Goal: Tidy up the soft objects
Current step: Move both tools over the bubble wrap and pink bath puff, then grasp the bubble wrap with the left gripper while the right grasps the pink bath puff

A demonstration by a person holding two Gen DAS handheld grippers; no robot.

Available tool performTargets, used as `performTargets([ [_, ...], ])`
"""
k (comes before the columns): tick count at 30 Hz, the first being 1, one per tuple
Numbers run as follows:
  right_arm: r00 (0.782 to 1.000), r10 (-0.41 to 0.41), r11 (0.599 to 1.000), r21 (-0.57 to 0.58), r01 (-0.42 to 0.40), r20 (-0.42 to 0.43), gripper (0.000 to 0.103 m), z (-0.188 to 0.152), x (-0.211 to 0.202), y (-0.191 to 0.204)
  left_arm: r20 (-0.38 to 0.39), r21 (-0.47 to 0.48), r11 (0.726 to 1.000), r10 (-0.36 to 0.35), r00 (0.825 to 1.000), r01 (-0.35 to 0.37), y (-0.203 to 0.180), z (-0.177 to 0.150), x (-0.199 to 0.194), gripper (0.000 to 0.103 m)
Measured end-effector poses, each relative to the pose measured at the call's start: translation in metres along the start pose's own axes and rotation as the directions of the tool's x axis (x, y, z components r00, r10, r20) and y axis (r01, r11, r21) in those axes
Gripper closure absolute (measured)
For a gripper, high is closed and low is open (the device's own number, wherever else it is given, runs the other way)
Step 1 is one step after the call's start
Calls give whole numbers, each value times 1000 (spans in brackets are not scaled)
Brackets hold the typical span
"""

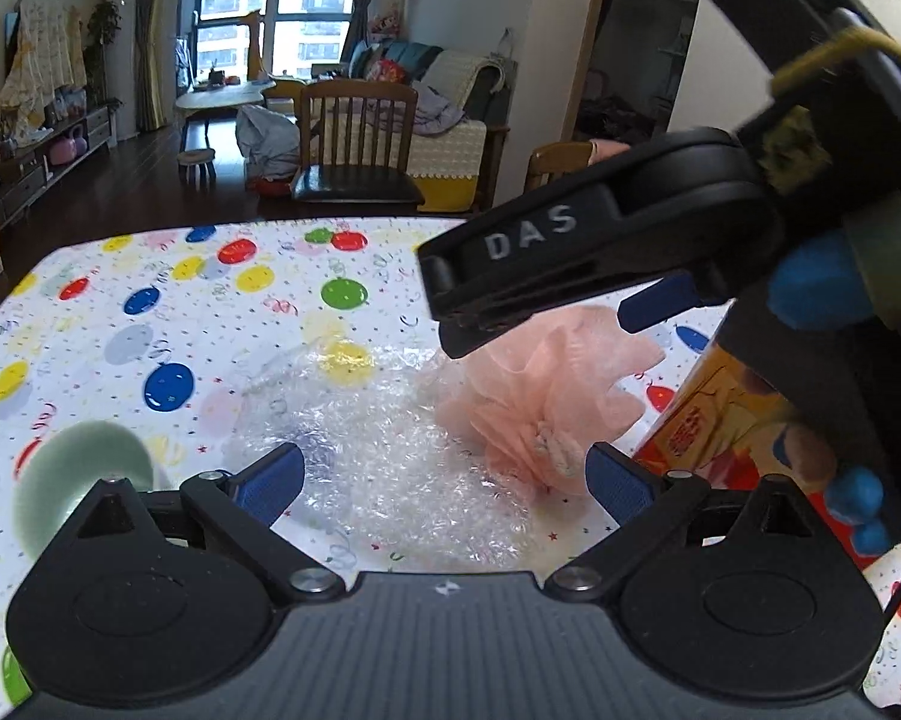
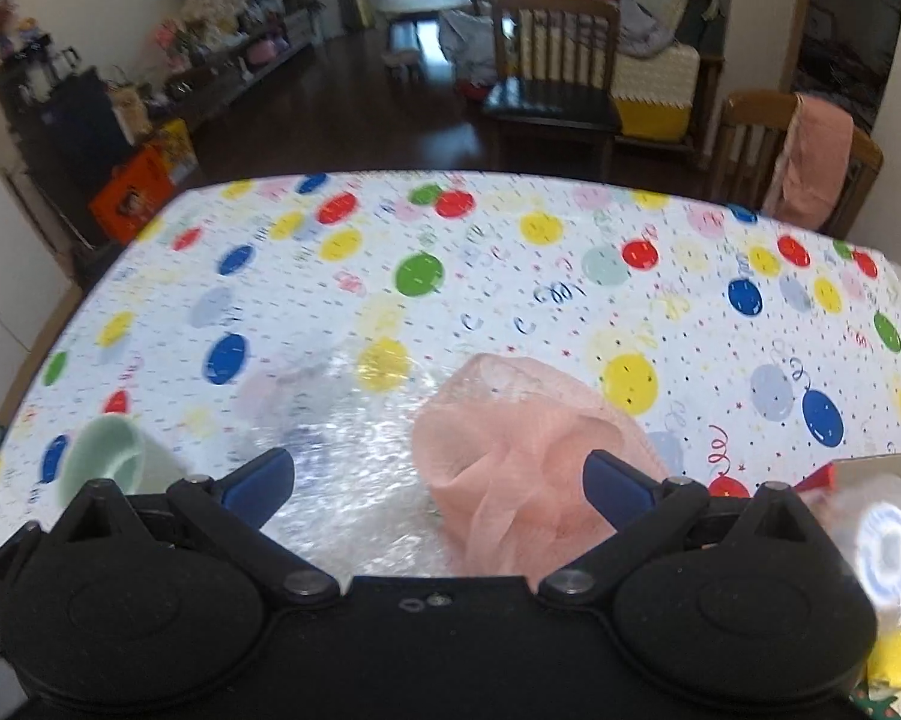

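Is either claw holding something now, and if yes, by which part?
Nothing is held. Both the left claw and the right claw are open. The pink bath sponge lies free on the bubble wrap.

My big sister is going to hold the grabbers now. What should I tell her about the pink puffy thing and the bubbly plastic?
Left gripper: open, holding nothing, low over the bubble wrap.
Right gripper: open, holding nothing, the pink mesh pouf sits between its fingers but is not pinched yet.
Things: the pouf rests on the right edge of the bubble wrap, which lies flat on the balloon tablecloth. A pale green sponge sits to the left. A red and yellow box stands to the right.
Done: nothing looks put away yet.
Left: probably close on the pouf first, then sort the wrap and sponge.
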State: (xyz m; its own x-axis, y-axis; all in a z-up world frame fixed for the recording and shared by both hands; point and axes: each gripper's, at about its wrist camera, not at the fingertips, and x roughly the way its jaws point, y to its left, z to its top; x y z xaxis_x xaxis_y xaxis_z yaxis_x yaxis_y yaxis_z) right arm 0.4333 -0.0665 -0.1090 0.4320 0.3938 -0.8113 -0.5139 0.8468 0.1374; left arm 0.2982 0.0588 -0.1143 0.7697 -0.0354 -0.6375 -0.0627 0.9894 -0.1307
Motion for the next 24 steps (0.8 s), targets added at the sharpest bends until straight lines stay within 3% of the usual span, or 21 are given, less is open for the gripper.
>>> performTargets([
  [8, 997, -30, 1000, -2, 30, -76, 0, 8, 43, -5, -75, 25, 1000, 12, 997, -10, 0, -5, 45, 2],
  [15, 992, -27, 1000, 7, 28, -126, 0, 3, 67, -12, -140, 53, 998, -13, 990, 21, -3, -13, 76, 2],
  [24, 990, -32, 999, 5, 33, -140, 1, 0, 81, -20, -146, 65, 998, 5, 989, 4, -3, -20, 92, 3],
])
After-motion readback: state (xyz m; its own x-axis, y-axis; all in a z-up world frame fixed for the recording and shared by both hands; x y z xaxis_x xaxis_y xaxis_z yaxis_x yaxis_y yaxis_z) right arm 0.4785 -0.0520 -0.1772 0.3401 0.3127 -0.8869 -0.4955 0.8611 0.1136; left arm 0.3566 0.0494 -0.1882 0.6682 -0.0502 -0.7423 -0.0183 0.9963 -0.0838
